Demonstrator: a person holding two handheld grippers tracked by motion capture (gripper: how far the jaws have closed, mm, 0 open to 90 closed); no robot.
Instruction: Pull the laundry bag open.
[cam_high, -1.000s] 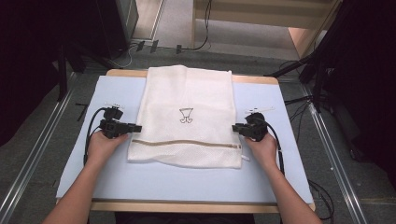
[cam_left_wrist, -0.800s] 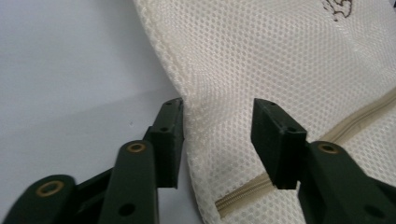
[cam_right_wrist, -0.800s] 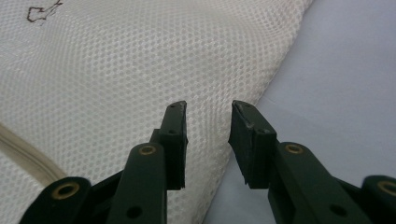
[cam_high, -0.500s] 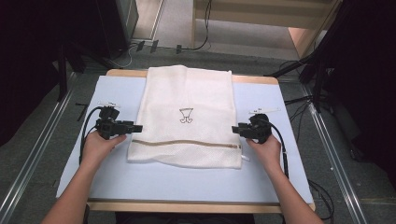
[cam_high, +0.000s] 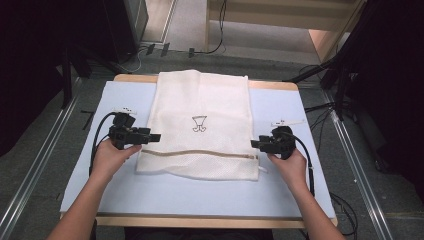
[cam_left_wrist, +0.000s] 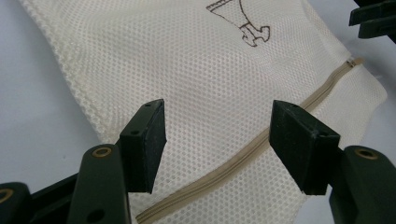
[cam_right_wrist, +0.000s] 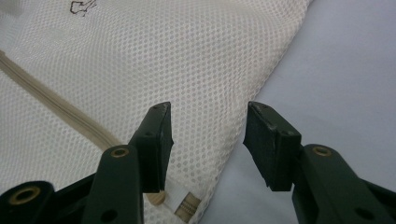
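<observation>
Cream mesh laundry bag (cam_high: 202, 127) lies flat along the middle of the table (cam_high: 300, 190), zipper (cam_high: 197, 153) running across its near end. The left tool (cam_high: 150, 137) and right tool (cam_high: 256, 144) sit at the bag's side edges level with the zipper, both spread wide, gripping nothing. Likely next: close on both edges together.

The left gripper (cam_high: 156, 137) and the right gripper (cam_high: 254, 144) are black, each with a black cable in a loop. Their jaws are flat rectangular blocks on arms with brass-coloured rivets. The forearms are without sleeves.
</observation>
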